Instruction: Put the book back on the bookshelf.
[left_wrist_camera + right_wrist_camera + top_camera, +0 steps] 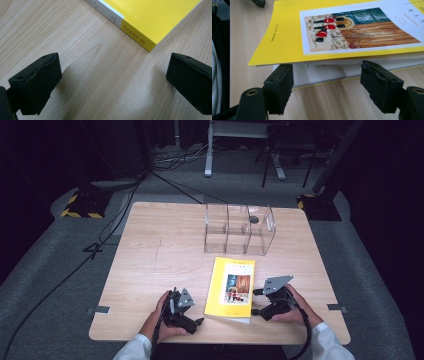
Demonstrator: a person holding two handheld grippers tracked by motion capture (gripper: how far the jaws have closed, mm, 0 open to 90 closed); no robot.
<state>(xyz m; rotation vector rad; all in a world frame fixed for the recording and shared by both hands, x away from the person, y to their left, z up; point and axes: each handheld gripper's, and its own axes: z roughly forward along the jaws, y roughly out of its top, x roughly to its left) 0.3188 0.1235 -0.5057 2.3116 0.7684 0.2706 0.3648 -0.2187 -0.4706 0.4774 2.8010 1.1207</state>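
Note:
A yellow book (231,287) with a picture on its cover lies flat on the wooden table (150,250), near the front edge. My right gripper (256,301) sits at the book's right side. In the right gripper view its jaws (327,85) stand wide apart, right up against the white page edge of the book (287,32), under the overhanging cover, and nothing is pinched between them. My left gripper (196,316) rests left of the book's near corner. It is open (113,75), with bare wood between the jaws and the book's spine corner (150,17) a little beyond.
A clear plastic organiser (240,229) with three compartments stands at the back of the table, behind the book. The table's front edge runs just under both hands. Cables cross the grey floor to the left.

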